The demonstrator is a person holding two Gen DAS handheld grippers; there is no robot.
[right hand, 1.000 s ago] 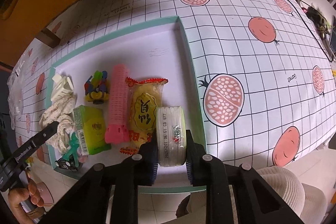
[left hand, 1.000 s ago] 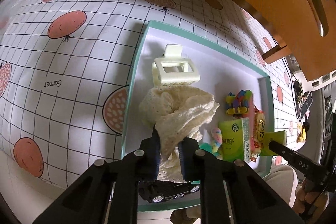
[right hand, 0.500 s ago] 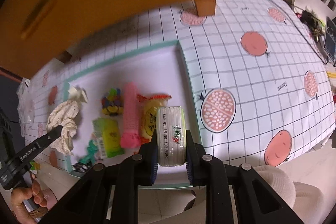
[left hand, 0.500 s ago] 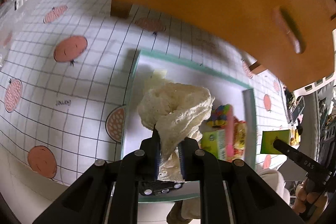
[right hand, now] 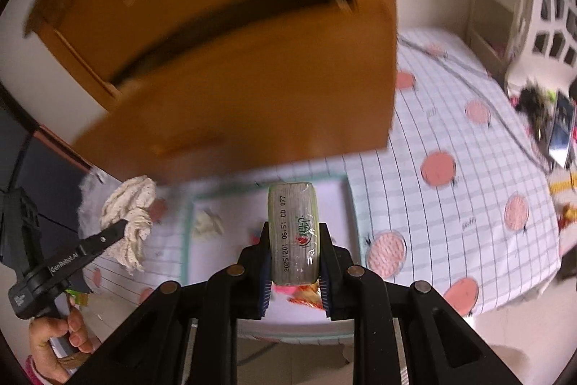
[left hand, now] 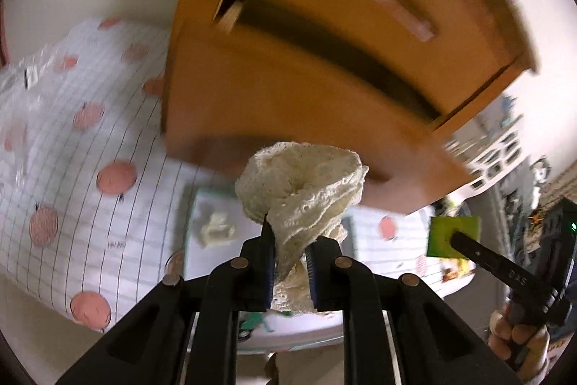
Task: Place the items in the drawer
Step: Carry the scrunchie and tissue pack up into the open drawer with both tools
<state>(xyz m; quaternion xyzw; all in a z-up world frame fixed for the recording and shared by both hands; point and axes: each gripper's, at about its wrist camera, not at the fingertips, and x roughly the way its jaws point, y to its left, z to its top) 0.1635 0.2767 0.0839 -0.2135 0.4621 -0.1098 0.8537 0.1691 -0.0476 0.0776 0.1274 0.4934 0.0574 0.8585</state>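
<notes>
My left gripper [left hand: 290, 262] is shut on a cream lace cloth [left hand: 306, 190], held up in the air; the same cloth [right hand: 131, 219] shows at the left of the right wrist view. My right gripper [right hand: 294, 262] is shut on a small wrapped pack [right hand: 294, 233] with a printed date code, and that pack [left hand: 452, 235] shows green at the right of the left wrist view. Above and ahead stands an orange wooden cabinet [left hand: 324, 60] whose drawer [right hand: 234, 67] is pulled out, a dark gap along its top. Below lies the teal-rimmed tray [right hand: 351, 204] with a cream hair clip [left hand: 216, 228].
The tray rests on a white gridded cloth with red fruit prints [right hand: 450, 186]. A white lattice basket [right hand: 548, 24] and clutter stand at the far right. A person's hand [right hand: 57, 341] holds the left gripper's handle. Both views are motion-blurred.
Both grippers have risen from the tray and tilted up toward the cabinet, carrying the cloth and the pack. The open drawer has come into view.
</notes>
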